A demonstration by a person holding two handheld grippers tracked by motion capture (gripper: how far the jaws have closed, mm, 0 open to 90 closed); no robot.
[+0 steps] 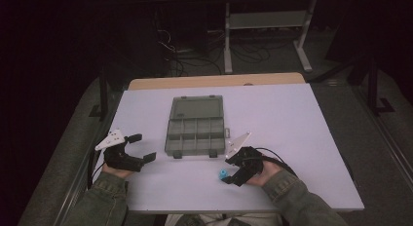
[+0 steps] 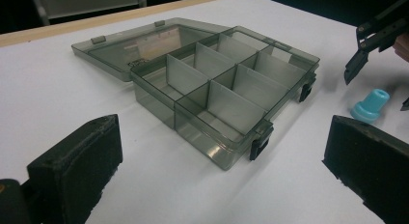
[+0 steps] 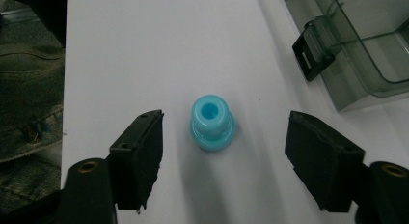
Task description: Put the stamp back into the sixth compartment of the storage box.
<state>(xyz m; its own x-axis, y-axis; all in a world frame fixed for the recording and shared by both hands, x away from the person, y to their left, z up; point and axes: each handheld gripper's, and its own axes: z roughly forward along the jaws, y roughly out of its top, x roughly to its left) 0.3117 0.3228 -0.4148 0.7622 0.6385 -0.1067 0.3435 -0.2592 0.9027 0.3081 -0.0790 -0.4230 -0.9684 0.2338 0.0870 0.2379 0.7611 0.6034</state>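
Blue cap (image 3: 211, 122) between spread right gripper (image 3: 224, 154) fingers, compartment box (image 1: 196, 124) open

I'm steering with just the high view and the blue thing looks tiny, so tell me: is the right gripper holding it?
Observer: No. In the right gripper view the right gripper is open, with the blue piece standing on the table between its jaws, touching neither.
Operator: What shape is it?
Observer: A small tube on a wider round base, with a hole in its top.
Operator: Is anything in the box?
Observer: In the left gripper view, the compartments of the box that can be seen look empty, and its lid lies flat behind it.
Operator: And the left gripper?
Observer: The left gripper is open, pointing at the box.
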